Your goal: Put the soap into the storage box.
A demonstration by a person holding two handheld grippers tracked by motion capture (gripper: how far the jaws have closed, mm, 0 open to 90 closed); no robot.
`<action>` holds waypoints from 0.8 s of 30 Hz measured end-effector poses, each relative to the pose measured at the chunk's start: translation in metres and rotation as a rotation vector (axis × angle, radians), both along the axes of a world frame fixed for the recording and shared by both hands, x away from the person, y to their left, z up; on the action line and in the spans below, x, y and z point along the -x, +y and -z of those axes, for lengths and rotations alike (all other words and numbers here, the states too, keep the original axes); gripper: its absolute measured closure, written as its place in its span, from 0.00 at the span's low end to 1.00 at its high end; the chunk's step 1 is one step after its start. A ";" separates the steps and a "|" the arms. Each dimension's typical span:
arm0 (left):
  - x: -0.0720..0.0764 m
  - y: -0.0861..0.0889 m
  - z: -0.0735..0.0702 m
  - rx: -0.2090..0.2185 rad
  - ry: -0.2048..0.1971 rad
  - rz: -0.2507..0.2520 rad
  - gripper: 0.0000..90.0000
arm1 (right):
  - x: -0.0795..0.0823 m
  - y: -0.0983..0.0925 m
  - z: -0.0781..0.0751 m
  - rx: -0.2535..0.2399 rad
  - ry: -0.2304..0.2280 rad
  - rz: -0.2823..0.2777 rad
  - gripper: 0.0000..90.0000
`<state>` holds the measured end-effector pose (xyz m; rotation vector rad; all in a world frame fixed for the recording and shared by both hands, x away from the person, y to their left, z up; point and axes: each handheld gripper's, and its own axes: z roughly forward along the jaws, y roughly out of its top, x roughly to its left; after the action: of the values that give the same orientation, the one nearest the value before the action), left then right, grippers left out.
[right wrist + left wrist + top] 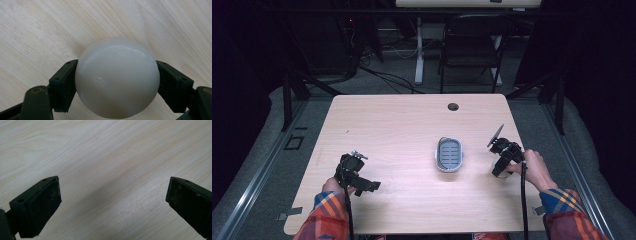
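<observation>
A pale wooden table (402, 125) stands in a dark room. The right tool (117, 82) is clamped on a smooth white rounded soap bar (117, 77), at the table's right. The grey oval slotted soap dish (449, 154) at centre looks empty, so placing likely remains. The left tool (112, 195) gapes, released.

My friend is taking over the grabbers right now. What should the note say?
Right gripper: shut on the white rounded soap, jaws pressing both its sides, over bare table to the right of the grey soap dish.
Left gripper: open, holding nothing, over bare wood at the table's left.
Soap dish: stands at the table's middle, nothing in it.
Done: the soap is gripped.
Left, probably: carry the soap to the dish, set it in and let go.
</observation>
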<state>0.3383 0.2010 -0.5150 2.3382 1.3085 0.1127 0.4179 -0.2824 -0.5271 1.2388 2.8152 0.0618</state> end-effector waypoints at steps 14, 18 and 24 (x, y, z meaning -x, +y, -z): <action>0.000 0.000 0.000 0.003 -0.003 -0.003 0.00 | 0.000 0.016 -0.007 -0.011 -0.020 -0.046 0.26; 0.000 0.000 0.000 0.003 -0.002 -0.002 0.00 | 0.000 0.018 -0.008 -0.016 -0.020 -0.049 0.26; 0.000 0.000 0.000 0.002 -0.001 -0.002 0.00 | 0.000 0.024 -0.008 -0.027 -0.034 -0.048 0.26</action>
<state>0.3382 0.2010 -0.5153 2.3352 1.3093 0.1134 0.4180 -0.2587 -0.5191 1.1634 2.8247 0.1219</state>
